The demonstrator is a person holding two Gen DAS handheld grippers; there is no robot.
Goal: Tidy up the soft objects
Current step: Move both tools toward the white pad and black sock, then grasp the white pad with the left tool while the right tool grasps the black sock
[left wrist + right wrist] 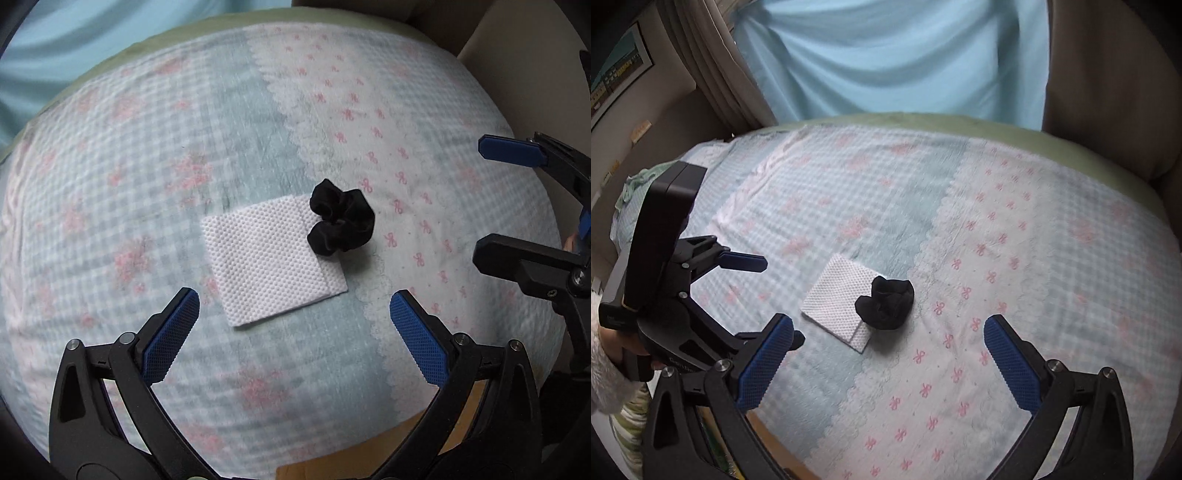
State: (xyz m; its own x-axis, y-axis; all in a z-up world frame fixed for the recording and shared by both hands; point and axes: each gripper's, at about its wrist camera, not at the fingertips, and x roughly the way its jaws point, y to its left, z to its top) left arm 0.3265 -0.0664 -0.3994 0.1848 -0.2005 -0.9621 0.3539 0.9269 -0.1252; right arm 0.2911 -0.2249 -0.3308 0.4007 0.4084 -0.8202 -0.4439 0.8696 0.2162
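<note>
Almost nothing can be read. In the right wrist view, at the lower left of the frame, the black body of the left tool (777, 299) carries a short pale lettering, blurred and partly hidden, so its letters cannot be made out. The framed picture (618, 74) at the upper left edge shows yellowish marks too small to read.

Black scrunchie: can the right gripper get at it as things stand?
Probably yes. The right gripper is open and empty, and the scrunchie lies ahead of its fingers, partly on the white napkin, with only bare quilt between. The left gripper sits off to the side.
</note>
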